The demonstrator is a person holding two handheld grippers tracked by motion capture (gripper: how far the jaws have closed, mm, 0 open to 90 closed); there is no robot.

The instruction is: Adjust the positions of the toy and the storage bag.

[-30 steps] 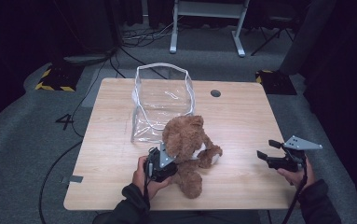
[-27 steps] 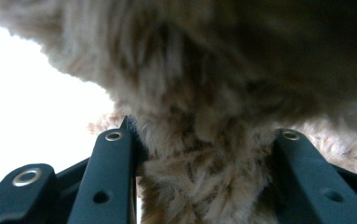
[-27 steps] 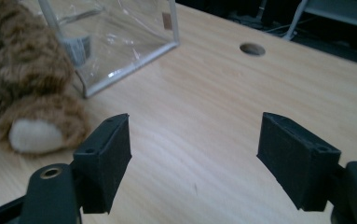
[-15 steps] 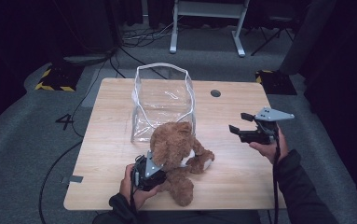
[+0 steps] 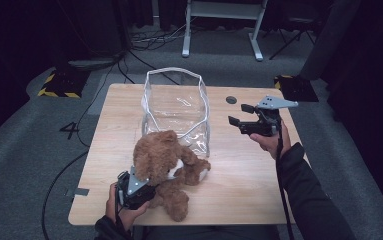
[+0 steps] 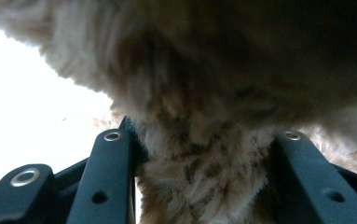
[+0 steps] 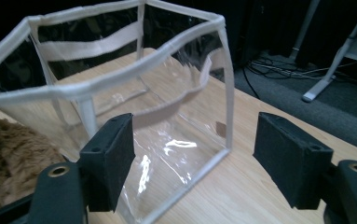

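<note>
the brown teddy bear (image 5: 166,165) sits on the wooden table (image 5: 239,180), just in front of the clear plastic bag (image 5: 176,112) and leaning towards it. the left gripper (image 5: 134,190) pinches the bear's fur at its back. the right gripper (image 5: 241,117), jaws spread with nothing between them, hovers beside the bag's right wall.

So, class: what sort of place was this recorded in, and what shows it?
Probably a recording studio or lab: dark drapes behind, loose cables on grey carpet, hazard-taped weights, and one wooden table.
</note>
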